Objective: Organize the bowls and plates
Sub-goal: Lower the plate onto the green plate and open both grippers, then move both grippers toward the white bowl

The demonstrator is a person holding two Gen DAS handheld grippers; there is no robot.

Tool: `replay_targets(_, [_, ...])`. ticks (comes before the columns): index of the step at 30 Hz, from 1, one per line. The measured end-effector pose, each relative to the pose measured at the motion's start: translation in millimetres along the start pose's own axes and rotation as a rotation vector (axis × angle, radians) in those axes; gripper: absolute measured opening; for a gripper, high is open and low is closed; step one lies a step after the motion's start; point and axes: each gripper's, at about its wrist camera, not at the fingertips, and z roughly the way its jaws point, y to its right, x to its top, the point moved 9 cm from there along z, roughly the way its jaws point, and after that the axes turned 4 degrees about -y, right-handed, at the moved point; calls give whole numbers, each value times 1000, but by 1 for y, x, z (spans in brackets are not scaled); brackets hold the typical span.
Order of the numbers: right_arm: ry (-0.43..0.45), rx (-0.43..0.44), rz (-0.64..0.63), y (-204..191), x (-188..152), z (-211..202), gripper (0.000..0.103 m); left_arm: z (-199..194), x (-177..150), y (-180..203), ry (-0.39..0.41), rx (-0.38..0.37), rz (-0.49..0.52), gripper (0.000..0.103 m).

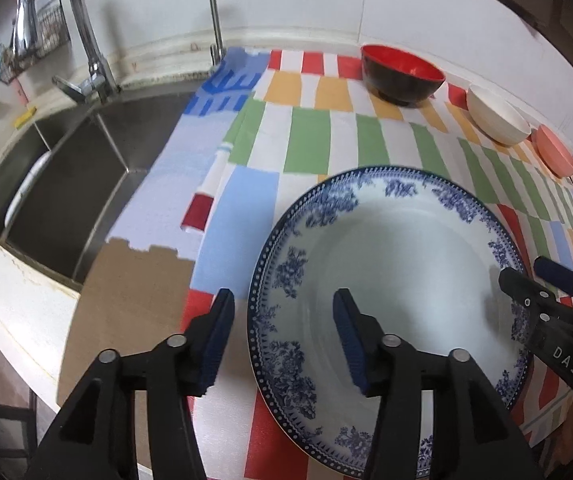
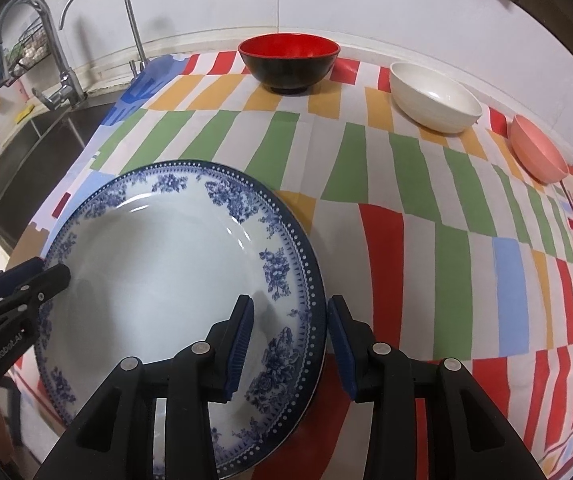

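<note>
We see a blue-and-white floral plate (image 1: 390, 280) lying flat on a striped multicoloured cloth (image 1: 310, 140) that covers the counter (image 1: 18, 312), at the near side of the cloth. In the right wrist view a second dark rim shows just under the plate's right edge, so it may sit on another plate; we cannot tell for certain.

Our left tongs (image 1: 282, 340) straddle the plate's left rim, one blue pad outside the rim and the other over the plate's white well. Both pads stand clear of the china, so the tongs are released. Our right tongs (image 2: 290, 344) straddle the right rim in the same way, with a visible gap on each side; they too are released and grasp nothing.

Along the far edge of the cloth, near the white wall, three bowls stand upright in a row, apart from one another and well apart from the plate: a bowl that is black outside and red inside (image 2: 288, 62), a white bowl (image 2: 434, 98), and a pink bowl (image 2: 538, 148) at the right end.

To the left of the cloth lies a steel sink (image 1: 66, 184) with two taps (image 1: 86, 48) behind it.
</note>
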Motion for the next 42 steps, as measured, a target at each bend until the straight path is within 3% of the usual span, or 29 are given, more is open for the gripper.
replay_targets(2, [16,-3,-3,2,1,-4,53,-6,5,3,27,7,16,63])
replay_targets(10, [119,3,27,18,12,-29,54,-29,28,30,116,-10,88,80])
replay_targets(12, [137,2,35,24,15,-33,60,-33,36,38,134,-15,105,84])
replay_targets(20, [224,-78,32,57,28,-58,62,-45,66,83,197,-79,158,85])
replay_targets(23, [247,-94,61,76,35,-66,71,-50,78,101,226,-98,184,85])
replay_targets(26, [275,-125,81,94,42,-75,72,-53,91,118,258,-97,213,85])
replay_targets(42, [291,-147,187,170,80,-77,74,-63,160,188,358,-133,320,86])
